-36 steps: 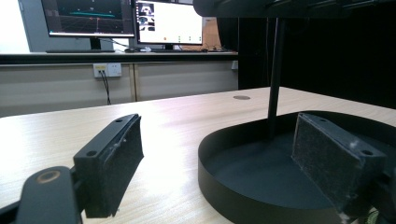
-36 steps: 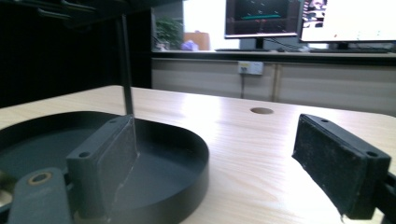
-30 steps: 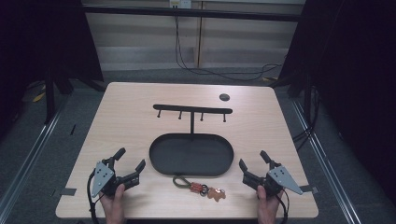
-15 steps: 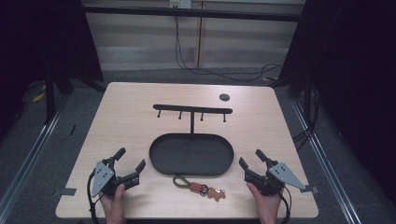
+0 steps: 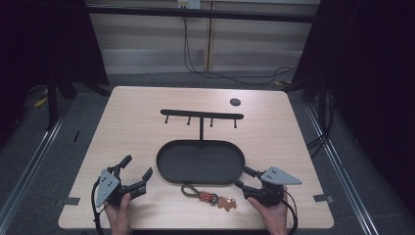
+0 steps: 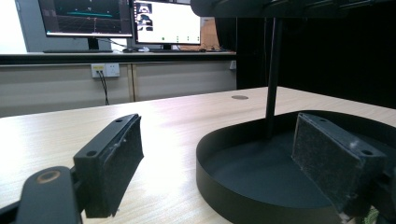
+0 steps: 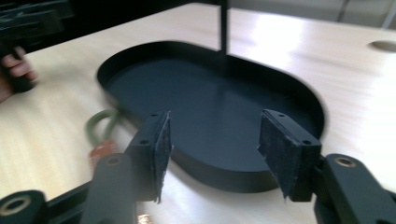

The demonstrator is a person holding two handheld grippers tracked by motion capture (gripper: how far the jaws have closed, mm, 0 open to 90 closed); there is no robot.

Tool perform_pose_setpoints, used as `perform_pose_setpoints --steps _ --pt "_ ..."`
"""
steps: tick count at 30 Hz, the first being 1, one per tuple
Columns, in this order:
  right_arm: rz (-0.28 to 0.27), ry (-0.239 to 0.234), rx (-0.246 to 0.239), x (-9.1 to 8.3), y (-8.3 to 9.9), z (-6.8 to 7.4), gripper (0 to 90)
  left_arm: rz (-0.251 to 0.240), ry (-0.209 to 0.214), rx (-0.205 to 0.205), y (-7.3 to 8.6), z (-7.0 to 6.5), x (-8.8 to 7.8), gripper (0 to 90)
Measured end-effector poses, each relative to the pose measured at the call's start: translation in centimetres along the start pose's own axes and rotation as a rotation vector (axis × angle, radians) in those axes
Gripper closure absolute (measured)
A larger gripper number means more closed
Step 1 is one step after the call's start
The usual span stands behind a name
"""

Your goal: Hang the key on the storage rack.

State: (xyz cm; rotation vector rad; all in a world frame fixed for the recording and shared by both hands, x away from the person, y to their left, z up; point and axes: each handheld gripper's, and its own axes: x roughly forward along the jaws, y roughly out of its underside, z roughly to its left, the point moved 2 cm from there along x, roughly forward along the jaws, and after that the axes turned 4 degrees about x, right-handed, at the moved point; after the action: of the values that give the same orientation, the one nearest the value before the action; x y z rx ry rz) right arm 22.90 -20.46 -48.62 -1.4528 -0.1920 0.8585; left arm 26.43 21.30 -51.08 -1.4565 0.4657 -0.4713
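The keychain (image 5: 208,197) lies on the table (image 5: 137,112), just near of the tray (image 5: 166,169), between both grippers. The right gripper (image 5: 247,182), jaws spread, sits closest; judging so, it should straddle the green loop (image 7: 100,123) squarely before closing. The left gripper (image 5: 137,169) rests with jaws spread.

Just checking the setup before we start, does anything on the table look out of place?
One thing: the keychain lies on the bare table just in front of the black tray, while the hook rack above it hangs empty.
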Motion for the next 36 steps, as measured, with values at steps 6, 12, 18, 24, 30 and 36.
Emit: perform_pose_setpoints --steps 6,12,18,24,30,36 --pt "0.092 -0.098 0.014 1.0 -0.6 0.8 46.8 -0.001 -0.002 0.000 0.0 0.0 0.0 15.9" --pt "0.178 -0.164 -0.009 1.9 -0.8 1.6 54.7 -0.001 0.002 -0.001 0.0 0.0 0.0 15.9" --pt "0.207 -0.198 -0.040 2.7 -1.4 2.7 58.7 -0.002 0.004 -0.001 0.0 0.0 0.0 15.9" --pt "0.271 -0.255 -0.068 3.7 -2.0 3.7 64.8 0.000 0.008 0.001 0.0 -0.1 0.0 15.9" --pt "0.359 -0.322 -0.098 5.2 -2.1 5.0 66.2 0.000 0.009 0.000 0.0 -0.1 0.0 15.9" --pt "0.425 -0.367 -0.133 6.3 -2.5 6.0 72.6 0.000 0.007 0.002 0.0 0.0 -0.1 15.9"
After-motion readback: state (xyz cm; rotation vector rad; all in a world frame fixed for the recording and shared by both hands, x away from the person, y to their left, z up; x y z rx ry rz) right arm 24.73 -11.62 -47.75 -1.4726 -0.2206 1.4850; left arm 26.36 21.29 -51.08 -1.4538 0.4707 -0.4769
